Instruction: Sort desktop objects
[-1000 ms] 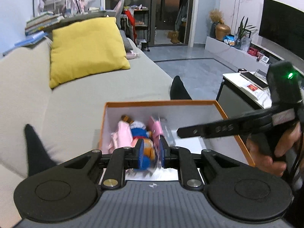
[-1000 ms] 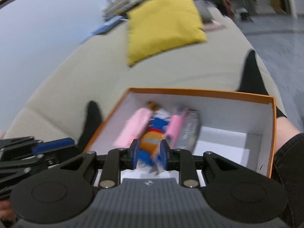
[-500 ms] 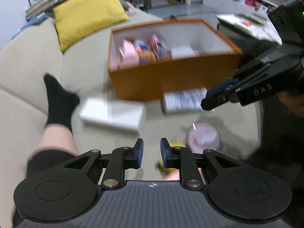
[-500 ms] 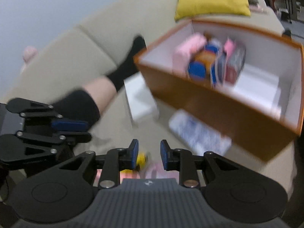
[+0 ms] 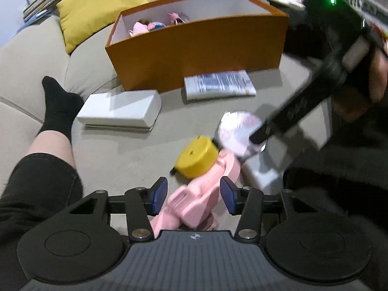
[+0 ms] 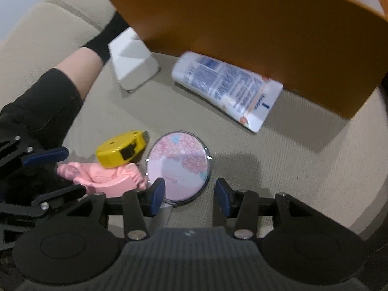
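Note:
On the beige sofa seat lie a pink plastic toy (image 5: 196,201), a yellow tape measure (image 5: 196,157) and a round pink-patterned mirror (image 5: 236,131), close together. My left gripper (image 5: 192,197) points down over the pink toy (image 6: 104,177); its jaws are opening, the toy lies between them and the pads do not press it. My right gripper (image 6: 189,195) hangs over the mirror (image 6: 178,167), jaws opening, with the mirror's near edge between the pads and untouched. The tape measure (image 6: 121,149) rests against the toy.
Behind stands an orange box (image 5: 194,41) holding several toys. In front of it lie a white lotion tube (image 5: 218,84) and a white box (image 5: 121,110). A person's leg in a black sock (image 5: 58,106) rests at the left. A yellow cushion (image 5: 97,2) sits farther back.
Both grippers came back from over the orange box and sank toward the sofa seat. Both have widened their jaws; the pink toy and the mirror now sit between them.

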`<state>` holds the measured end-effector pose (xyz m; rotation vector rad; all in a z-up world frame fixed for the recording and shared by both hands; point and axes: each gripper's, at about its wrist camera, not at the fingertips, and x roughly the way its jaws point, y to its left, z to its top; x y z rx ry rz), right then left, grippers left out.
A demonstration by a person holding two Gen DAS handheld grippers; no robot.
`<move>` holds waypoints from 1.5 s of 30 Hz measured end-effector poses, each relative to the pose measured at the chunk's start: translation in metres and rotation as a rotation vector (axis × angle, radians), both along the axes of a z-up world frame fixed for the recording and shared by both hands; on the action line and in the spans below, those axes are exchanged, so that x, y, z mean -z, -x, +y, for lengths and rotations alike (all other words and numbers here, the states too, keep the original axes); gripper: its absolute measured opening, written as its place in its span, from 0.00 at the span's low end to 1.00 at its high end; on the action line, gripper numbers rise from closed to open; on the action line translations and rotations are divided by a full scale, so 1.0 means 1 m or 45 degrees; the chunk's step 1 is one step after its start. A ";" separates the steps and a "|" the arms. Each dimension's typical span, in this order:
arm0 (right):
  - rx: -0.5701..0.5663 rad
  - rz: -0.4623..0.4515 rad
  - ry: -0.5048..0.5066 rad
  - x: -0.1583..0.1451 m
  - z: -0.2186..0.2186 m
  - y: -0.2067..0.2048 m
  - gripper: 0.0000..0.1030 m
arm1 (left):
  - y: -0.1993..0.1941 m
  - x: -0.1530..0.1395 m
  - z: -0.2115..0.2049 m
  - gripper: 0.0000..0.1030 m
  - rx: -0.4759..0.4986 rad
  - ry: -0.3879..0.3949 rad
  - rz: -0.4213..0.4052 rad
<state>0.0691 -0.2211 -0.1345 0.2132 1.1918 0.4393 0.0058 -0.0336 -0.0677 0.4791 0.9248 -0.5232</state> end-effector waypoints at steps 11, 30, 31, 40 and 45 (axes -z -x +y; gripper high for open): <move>-0.028 -0.062 0.057 0.002 0.016 0.001 0.48 | -0.028 0.016 -0.018 0.54 -0.053 0.038 0.054; 0.087 -0.166 -0.101 -0.043 -0.001 -0.014 0.13 | -0.037 0.001 -0.044 0.55 0.052 0.183 0.029; 0.091 -0.149 -0.117 -0.041 0.001 -0.015 0.13 | -0.037 0.004 -0.046 0.55 0.053 0.188 0.039; 0.051 -0.103 -0.253 -0.041 0.015 -0.017 0.15 | -0.035 0.018 -0.051 0.54 -0.099 0.175 0.033; 0.007 -0.097 -0.327 -0.041 0.020 -0.016 0.15 | -0.039 0.016 -0.045 0.40 -0.174 0.188 0.040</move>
